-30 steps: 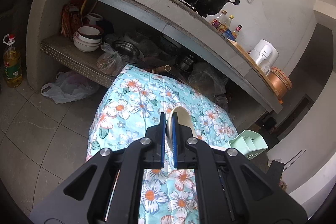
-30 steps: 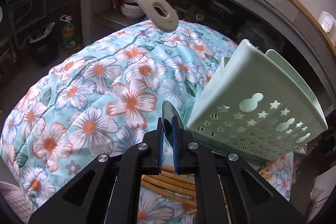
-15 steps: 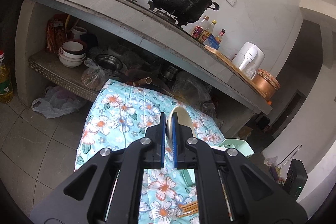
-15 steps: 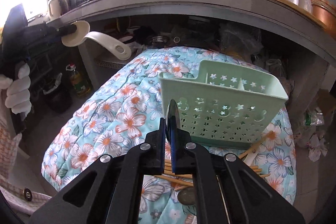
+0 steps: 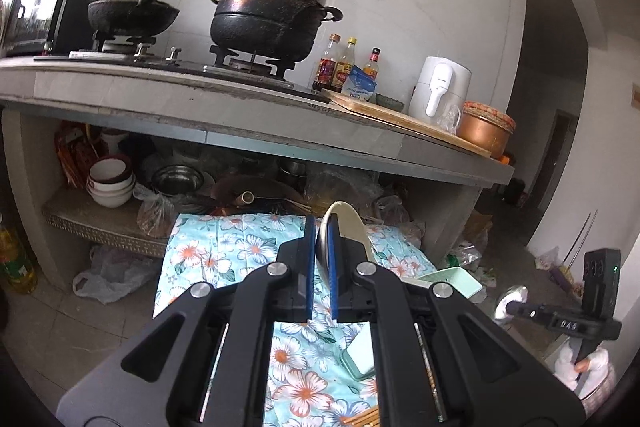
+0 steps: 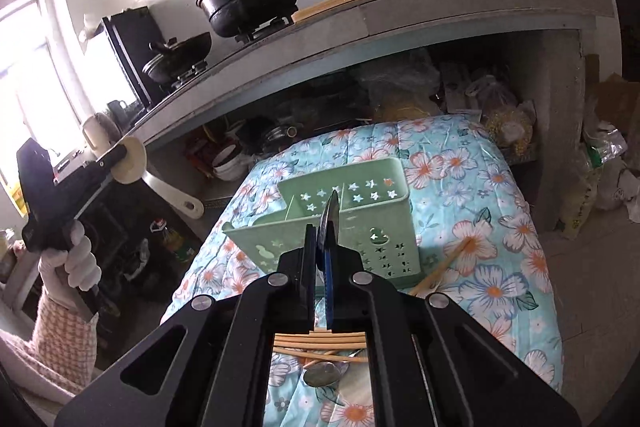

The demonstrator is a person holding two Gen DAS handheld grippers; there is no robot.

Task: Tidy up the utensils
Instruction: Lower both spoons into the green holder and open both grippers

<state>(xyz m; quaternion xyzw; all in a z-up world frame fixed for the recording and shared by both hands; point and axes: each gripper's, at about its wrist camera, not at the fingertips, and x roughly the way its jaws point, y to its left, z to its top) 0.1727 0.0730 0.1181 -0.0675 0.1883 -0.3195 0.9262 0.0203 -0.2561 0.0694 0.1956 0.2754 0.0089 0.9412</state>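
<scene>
My left gripper [image 5: 320,267] is shut on a cream rice paddle [image 5: 344,227], seen edge-on above the floral-cloth table [image 5: 240,247]. In the right wrist view the same left gripper [image 6: 120,153] hangs at the far left, the rice paddle [image 6: 168,191] hanging down from it. My right gripper [image 6: 320,259] is shut on a metal spoon [image 6: 330,215], its bowl edge-on in front of the mint-green utensil caddy [image 6: 360,211]. The caddy stands upright on the cloth with its compartments showing from above. Loose chopsticks [image 6: 320,343] and another metal spoon [image 6: 324,373] lie on the cloth under the right gripper.
A concrete counter [image 5: 280,115] with black pots, bottles and a copper bowl runs behind the table. Bowls and bags crowd the shelf [image 5: 112,183] beneath it. One chopstick [image 6: 440,267] lies beside the caddy. A gloved hand [image 6: 76,259] grips the left tool.
Both grippers have risen, each keeping its utensil. The right gripper rolled and drew back, so the caddy now sits farther off and upright in view.
</scene>
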